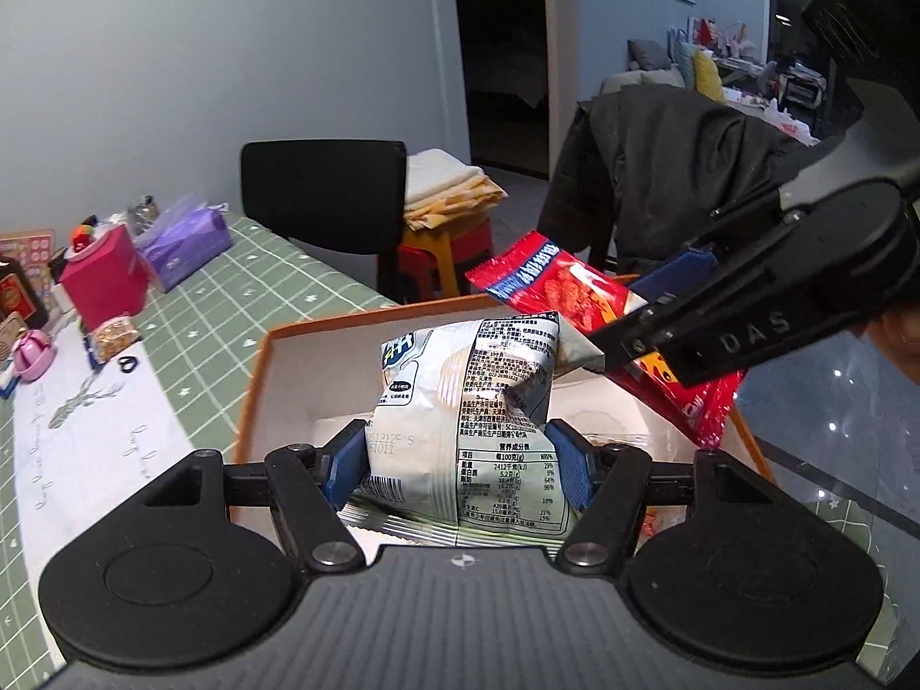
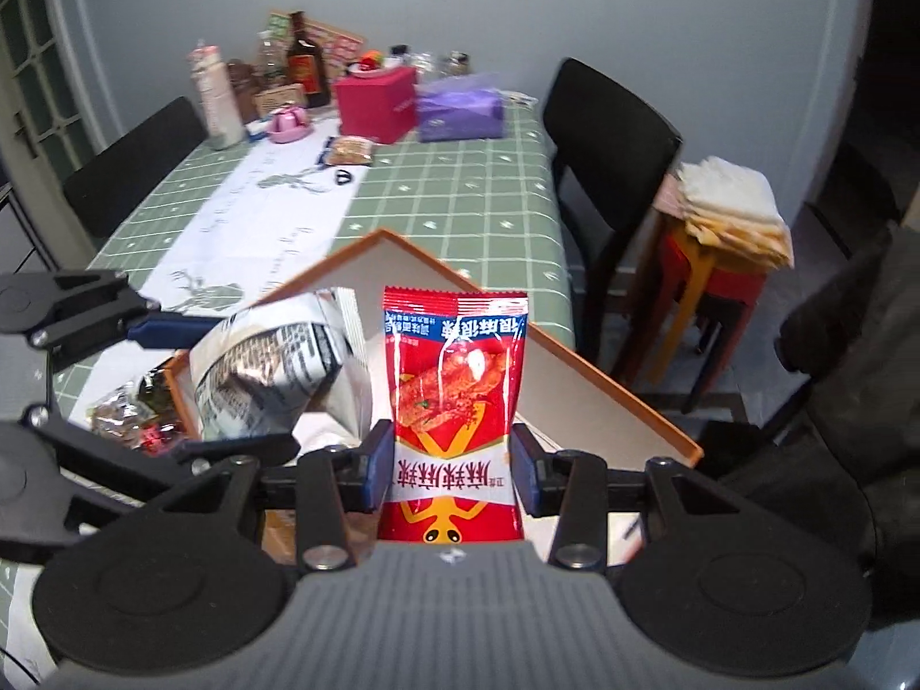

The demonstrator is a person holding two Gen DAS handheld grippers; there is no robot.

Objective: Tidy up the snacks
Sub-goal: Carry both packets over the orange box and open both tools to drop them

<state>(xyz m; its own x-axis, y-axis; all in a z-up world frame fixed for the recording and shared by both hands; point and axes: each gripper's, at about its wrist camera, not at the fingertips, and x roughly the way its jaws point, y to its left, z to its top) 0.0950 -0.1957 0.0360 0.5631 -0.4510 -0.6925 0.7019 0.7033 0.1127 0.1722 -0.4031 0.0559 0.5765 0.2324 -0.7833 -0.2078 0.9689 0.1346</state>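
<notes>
Right now the left gripper (image 1: pixel 457 463) is clamped on a silver snack bag (image 1: pixel 477 402) over the orange-rimmed box (image 1: pixel 259 379), and the right gripper (image 2: pixel 453 468) pinches a red snack packet (image 2: pixel 454 397) beside it.

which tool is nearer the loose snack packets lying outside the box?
Left. The left tool, shut on the silver chip bag, is right above those packets; the right tool holds the red packet over the box.
</notes>
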